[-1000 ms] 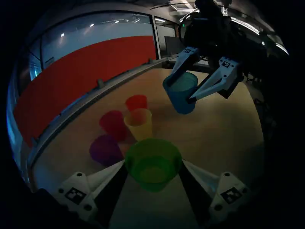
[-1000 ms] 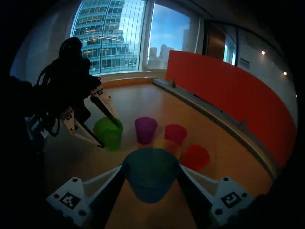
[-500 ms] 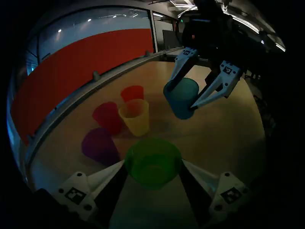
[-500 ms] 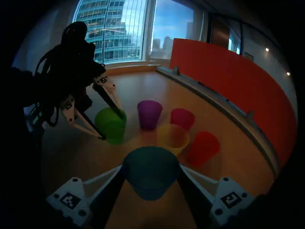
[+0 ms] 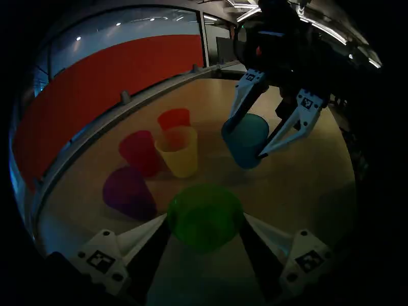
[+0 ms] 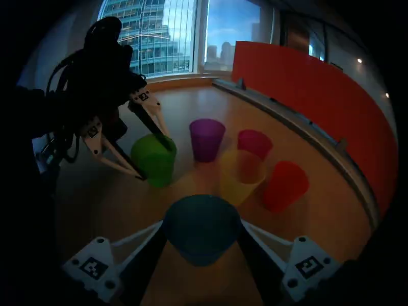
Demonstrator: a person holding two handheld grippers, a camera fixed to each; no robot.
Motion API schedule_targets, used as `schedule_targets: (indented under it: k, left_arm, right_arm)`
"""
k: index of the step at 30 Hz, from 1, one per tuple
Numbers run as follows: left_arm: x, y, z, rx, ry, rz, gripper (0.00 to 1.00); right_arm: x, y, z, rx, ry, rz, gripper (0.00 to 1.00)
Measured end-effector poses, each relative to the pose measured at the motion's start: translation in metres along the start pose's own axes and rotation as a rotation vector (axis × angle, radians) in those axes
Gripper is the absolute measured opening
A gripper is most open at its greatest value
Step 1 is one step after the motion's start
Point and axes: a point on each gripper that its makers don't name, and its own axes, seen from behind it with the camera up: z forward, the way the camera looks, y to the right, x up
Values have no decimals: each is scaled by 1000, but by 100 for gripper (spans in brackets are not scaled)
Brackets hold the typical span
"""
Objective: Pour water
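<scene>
In the left gripper view my left gripper (image 5: 204,224) is shut on a green cup (image 5: 205,217), held above the wooden table (image 5: 306,168). Across from it the right gripper (image 5: 242,140) holds a blue cup (image 5: 246,138), tilted toward me. In the right gripper view my right gripper (image 6: 202,237) is shut on that blue cup (image 6: 202,235), and farther off at the left the left gripper (image 6: 155,155) grips the green cup (image 6: 154,158). I cannot tell whether either cup holds water.
Yellow (image 6: 241,176), purple (image 6: 206,138), magenta (image 6: 253,144) and red (image 6: 284,185) cups stand grouped on the table between the grippers. A red wall panel (image 6: 326,97) and a rail run along the table's far edge. A person's dark shape (image 6: 97,71) stands behind the left gripper.
Both grippers have pulled back and up from the cup group, each keeping its cup. In the left gripper view the blue cup has sunk lower and the standing cups have drifted left.
</scene>
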Motion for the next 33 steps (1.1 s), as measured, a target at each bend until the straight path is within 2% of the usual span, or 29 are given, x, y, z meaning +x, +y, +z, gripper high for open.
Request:
schedule_targets:
  k: [18,33]
  left_arm:
    - [-7,2,-2,-10,3,-20,86]
    - [-15,1,-9,-7,14,-63,87]
  right_arm:
    - [-11,-4,5,-2,-19,-3,92]
    - [-24,-5,-4,-20,-20,22,92]
